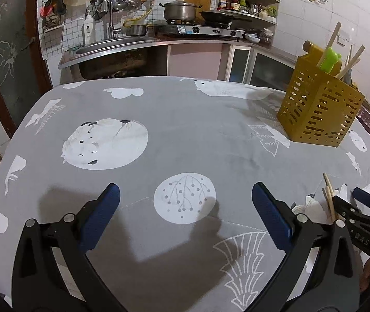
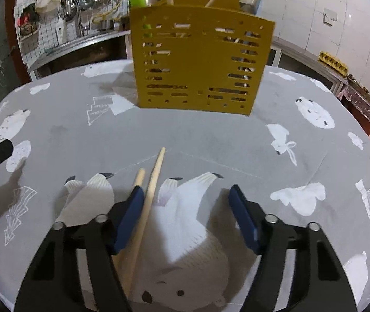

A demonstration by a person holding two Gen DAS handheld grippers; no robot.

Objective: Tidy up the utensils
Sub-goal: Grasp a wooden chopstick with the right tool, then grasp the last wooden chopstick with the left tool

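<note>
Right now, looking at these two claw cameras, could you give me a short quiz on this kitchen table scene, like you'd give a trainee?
1. True or false: the right claw is clamped shut on the chopsticks.
2. Multiple choice: where is the yellow utensil holder? A) lying on its side B) standing upright on the table C) held in the left claw
3. Fill in: the bright ___ utensil sticks out of the holder's top.

Key:
1. False. Its jaws stand open; the chopsticks lie on the cloth beside its left finger.
2. B.
3. Green.
</note>
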